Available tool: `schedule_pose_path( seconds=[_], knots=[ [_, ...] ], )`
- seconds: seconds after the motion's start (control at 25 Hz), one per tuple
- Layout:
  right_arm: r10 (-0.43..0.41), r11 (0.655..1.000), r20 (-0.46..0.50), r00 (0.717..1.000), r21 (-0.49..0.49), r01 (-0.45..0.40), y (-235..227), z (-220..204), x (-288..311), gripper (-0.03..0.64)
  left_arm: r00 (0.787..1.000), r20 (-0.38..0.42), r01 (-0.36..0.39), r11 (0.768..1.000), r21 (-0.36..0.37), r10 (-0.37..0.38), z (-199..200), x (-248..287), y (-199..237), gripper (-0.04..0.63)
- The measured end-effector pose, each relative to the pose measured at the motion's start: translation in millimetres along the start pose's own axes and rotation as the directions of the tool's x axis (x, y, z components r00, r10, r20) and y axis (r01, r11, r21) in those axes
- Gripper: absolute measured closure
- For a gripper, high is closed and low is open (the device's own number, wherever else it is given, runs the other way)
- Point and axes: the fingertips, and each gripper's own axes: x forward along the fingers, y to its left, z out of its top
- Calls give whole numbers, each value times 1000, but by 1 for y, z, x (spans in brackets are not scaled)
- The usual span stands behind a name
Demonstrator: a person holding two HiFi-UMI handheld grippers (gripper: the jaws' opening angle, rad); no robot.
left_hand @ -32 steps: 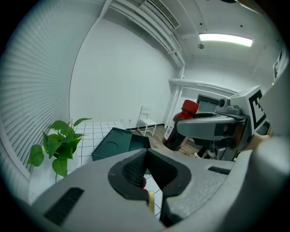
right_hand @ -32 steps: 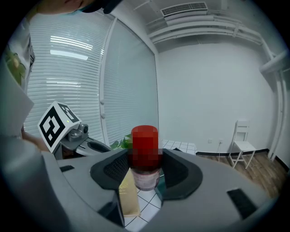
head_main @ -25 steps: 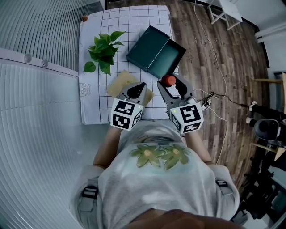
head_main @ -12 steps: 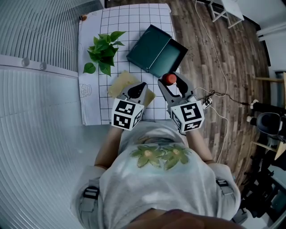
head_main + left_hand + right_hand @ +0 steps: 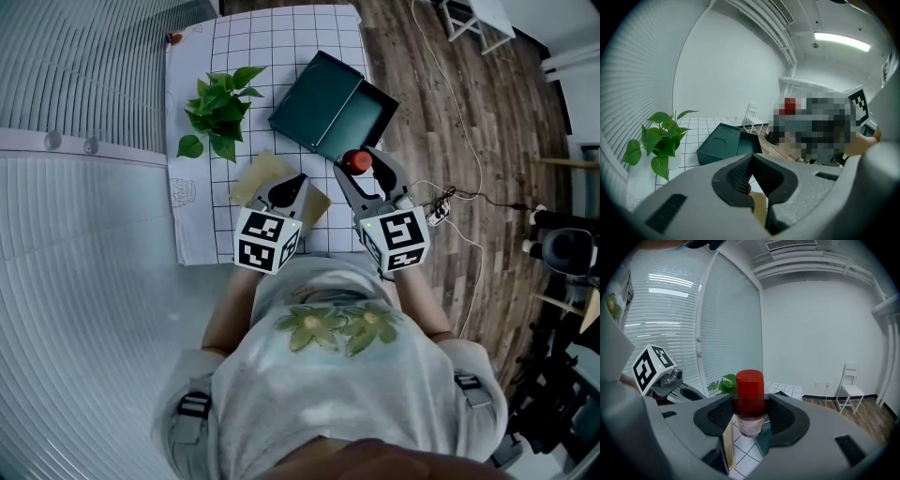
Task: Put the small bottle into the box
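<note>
At mat's (image 5: 281,56) right edge, right gripper (image 5: 362,161) clamps small bottle (image 5: 354,163) upright, red cap up. Open box (image 5: 367,114) just ahead, probably lower. Left gripper (image 5: 289,190) pinched closed, empty, farther off.

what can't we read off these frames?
Label of the small bottle: right gripper view, a mosaic patch lies over it.
Inside of the box: head view, dark and too small; left gripper view, its walls hide it.
What the tan sheet is: head view, the left gripper covers part.
The right gripper: left gripper view, mosaic over it.
</note>
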Motion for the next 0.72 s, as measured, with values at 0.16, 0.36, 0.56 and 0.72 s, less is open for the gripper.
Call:
schedule_pose_path(
  seconds=[0.16,0.36,0.56,0.72],
  knots=[
    [-3,1000,-5,1000,-2,3,-5,-1,6,397,1000,-6,-2,1000,-10,2,-2,1,5,588],
    [-9,1000,-14,1000,0,9,-10,-5,14,399,1000,-13,0,1000,-21,0,-5,3,8,588],
    [-10,1000,-23,1000,3,10,-13,-9,20,397,1000,-22,-4,1000,-26,3,-8,5,10,588],
    [-9,1000,-26,1000,3,9,-14,-11,23,399,1000,-25,-6,1000,-30,5,-8,6,12,588]
  ],
)
